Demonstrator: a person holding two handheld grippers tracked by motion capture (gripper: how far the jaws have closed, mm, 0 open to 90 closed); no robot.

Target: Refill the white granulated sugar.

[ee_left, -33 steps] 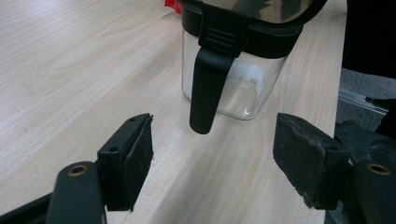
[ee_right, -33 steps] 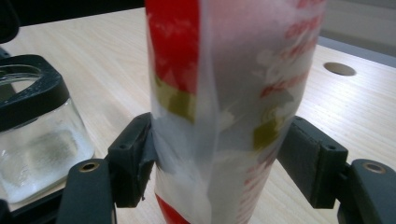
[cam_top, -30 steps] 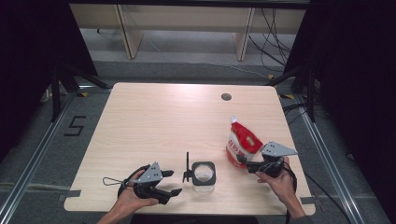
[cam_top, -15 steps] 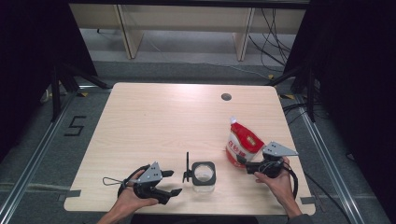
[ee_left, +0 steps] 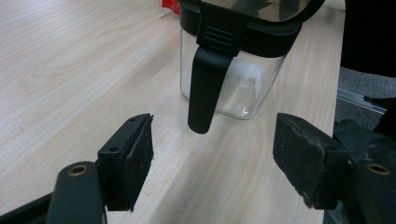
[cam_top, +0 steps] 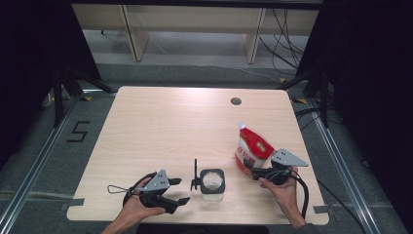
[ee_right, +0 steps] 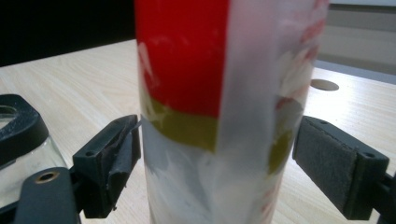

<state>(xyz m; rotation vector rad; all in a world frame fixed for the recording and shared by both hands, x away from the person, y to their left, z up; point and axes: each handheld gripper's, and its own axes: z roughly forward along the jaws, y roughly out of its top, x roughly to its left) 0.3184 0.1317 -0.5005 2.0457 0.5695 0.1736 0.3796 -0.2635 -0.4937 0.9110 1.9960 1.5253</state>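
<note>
The right gripper (cam_top: 252, 168) stands with its jaws spread on either side of the red-and-white pouch (cam_top: 252, 148), near the right edge of the tabletop (cam_top: 160, 126); the jaws have just been opening, and the pouch stands upright between them. In the right gripper view a gap shows at the right pad; the left pad lies very close, possibly brushing the film. Centre the pouch (ee_right: 219, 112) before closing — grip low, squeeze gently. The left gripper (cam_top: 181, 191) is wide open and empty at the near edge, facing the handle (ee_left: 205, 88) of the glass jar (cam_top: 212, 182). Close squarely across the handle — avoid tilting.
</note>
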